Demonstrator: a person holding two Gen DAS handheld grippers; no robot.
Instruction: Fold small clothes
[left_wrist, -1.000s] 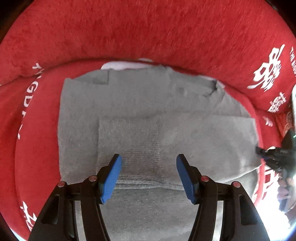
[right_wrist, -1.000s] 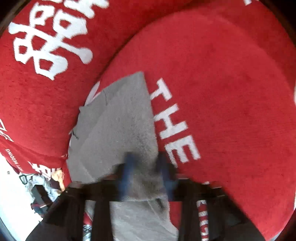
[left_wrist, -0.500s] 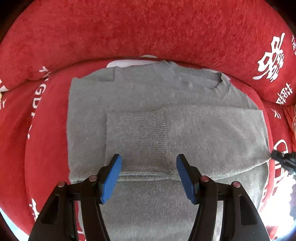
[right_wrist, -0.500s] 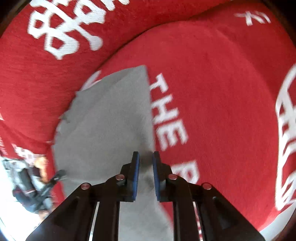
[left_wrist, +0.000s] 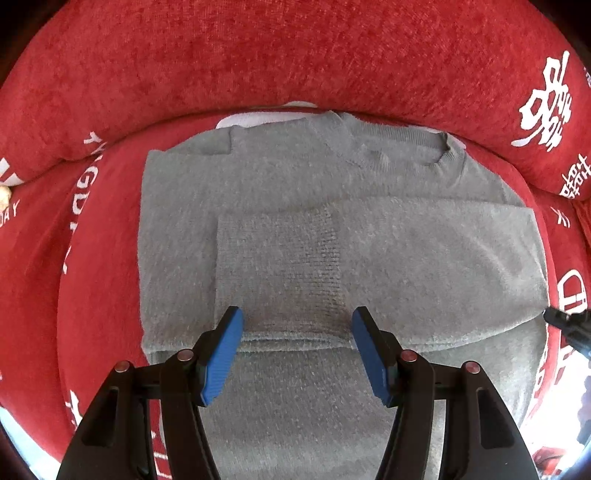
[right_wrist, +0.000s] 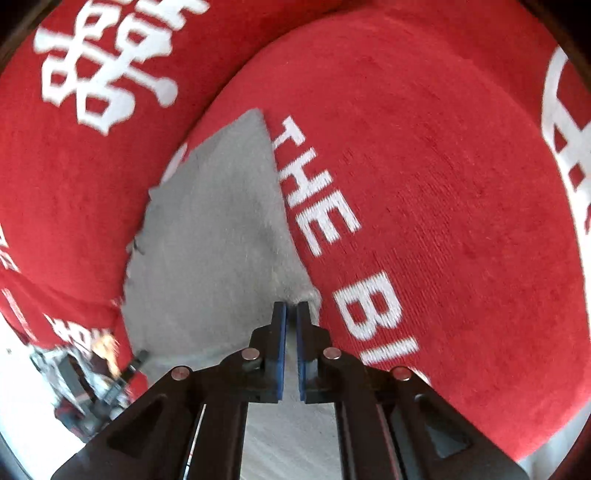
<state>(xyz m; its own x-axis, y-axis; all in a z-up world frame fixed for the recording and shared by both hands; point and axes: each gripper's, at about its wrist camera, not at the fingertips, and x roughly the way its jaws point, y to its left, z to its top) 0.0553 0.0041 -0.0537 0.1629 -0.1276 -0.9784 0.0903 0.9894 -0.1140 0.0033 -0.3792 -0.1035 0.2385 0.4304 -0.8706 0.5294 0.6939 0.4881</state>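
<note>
A red sofa (left_wrist: 295, 66) with white lettering fills both views, its seat cushion (right_wrist: 461, 184) carrying the one garment in play. A grey sweater (left_wrist: 424, 266) lies flat on that cushion, collar toward the backrest, with one sleeve (left_wrist: 280, 273) already folded across the chest so its ribbed cuff sits near the middle.

The left tongs (left_wrist: 297, 354) point steeply down over the sweater's lower half, blue pads spread wide with nothing between them, the sleeve's lower edge just beyond their tips. The right tongs (right_wrist: 291, 314) are pressed together at the sweater's right edge, where a small peak of grey fabric bunches right at the tips (it looks pinched, though the blur makes the hold hard to confirm). Their dark tip also shows at the far right of the left view.

The step in hand appears to be folding the right side inward. To do it well, the pinched edge should probably be lifted only enough to clear the layers beneath, then carried across in a level sweep toward the middle, so the fold line runs straight from shoulder to hem. The spread left tongs could press the folded sleeve down so it does not drag along.
</note>
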